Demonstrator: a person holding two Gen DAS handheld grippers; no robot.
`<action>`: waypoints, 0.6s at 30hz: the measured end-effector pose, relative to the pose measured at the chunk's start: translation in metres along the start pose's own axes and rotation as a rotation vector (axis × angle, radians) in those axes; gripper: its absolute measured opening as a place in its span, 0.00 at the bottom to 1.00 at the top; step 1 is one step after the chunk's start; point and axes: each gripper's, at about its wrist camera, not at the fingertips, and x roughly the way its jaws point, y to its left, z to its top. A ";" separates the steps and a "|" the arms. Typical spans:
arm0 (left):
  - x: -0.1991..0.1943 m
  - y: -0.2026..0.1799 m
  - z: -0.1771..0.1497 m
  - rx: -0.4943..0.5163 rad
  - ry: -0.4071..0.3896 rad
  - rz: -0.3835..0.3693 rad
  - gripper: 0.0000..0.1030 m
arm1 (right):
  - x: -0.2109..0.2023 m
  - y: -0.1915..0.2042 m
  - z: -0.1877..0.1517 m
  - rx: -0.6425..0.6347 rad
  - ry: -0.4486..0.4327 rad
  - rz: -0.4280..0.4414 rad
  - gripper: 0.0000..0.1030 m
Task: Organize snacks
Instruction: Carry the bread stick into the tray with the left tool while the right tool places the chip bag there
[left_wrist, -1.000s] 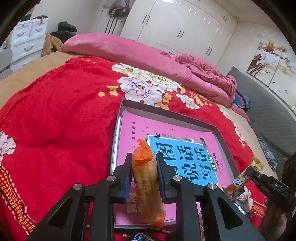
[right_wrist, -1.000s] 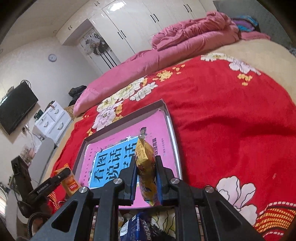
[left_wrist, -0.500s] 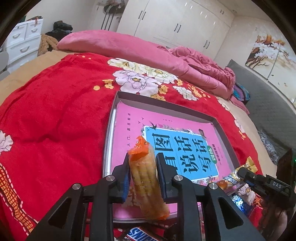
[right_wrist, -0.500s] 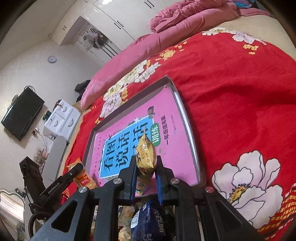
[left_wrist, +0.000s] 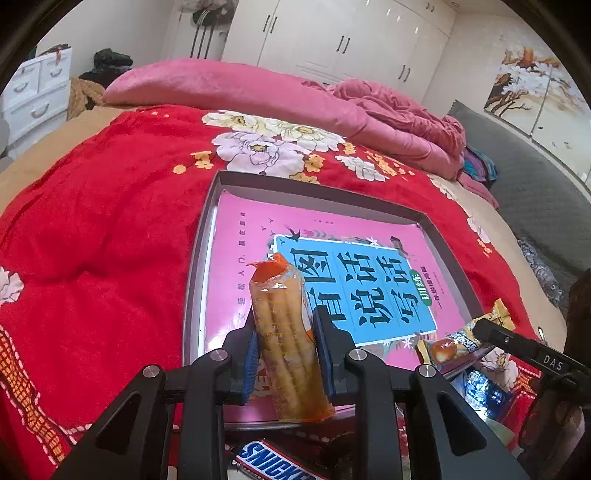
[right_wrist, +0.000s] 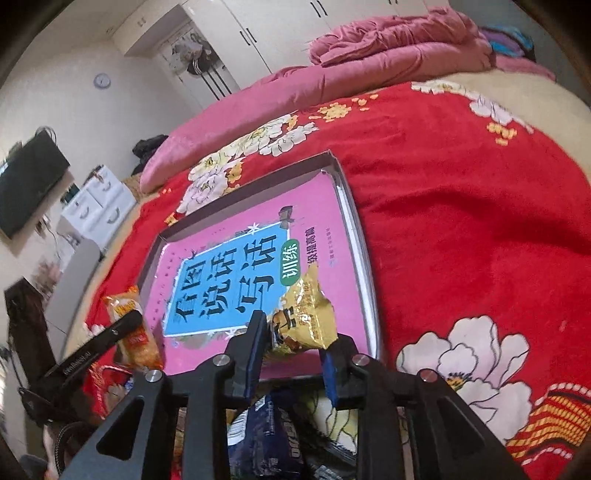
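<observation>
My left gripper (left_wrist: 286, 347) is shut on an orange pack of biscuit sticks (left_wrist: 288, 339), held over the near edge of a grey tray (left_wrist: 195, 266) lined with a pink and blue book (left_wrist: 351, 280). My right gripper (right_wrist: 295, 350) has opened; the yellow snack packet (right_wrist: 304, 317) sits loosely between its spread fingers, over the tray's (right_wrist: 364, 266) near right corner. The left gripper's pack also shows in the right wrist view (right_wrist: 135, 332), and the right gripper's packet in the left wrist view (left_wrist: 448, 341).
More snacks lie in front of the tray: a Snickers bar (left_wrist: 273, 463) and a dark blue Oreo pack (right_wrist: 269, 435). The tray rests on a red flowered blanket (left_wrist: 92, 229). A pink duvet (left_wrist: 258, 88) is heaped at the back.
The right gripper's jaws have spread apart, loosening the yellow packet, which has tipped to the right. The left gripper has kept its hold and moved slightly.
</observation>
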 end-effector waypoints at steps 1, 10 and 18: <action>0.000 0.000 0.000 0.001 0.000 0.002 0.27 | 0.000 0.002 0.000 -0.016 -0.001 -0.011 0.28; -0.004 0.000 0.002 0.016 -0.016 0.024 0.42 | -0.006 0.002 0.002 -0.053 -0.019 -0.069 0.37; -0.010 0.004 0.003 0.008 -0.030 0.021 0.49 | -0.015 0.000 0.004 -0.054 -0.056 -0.094 0.46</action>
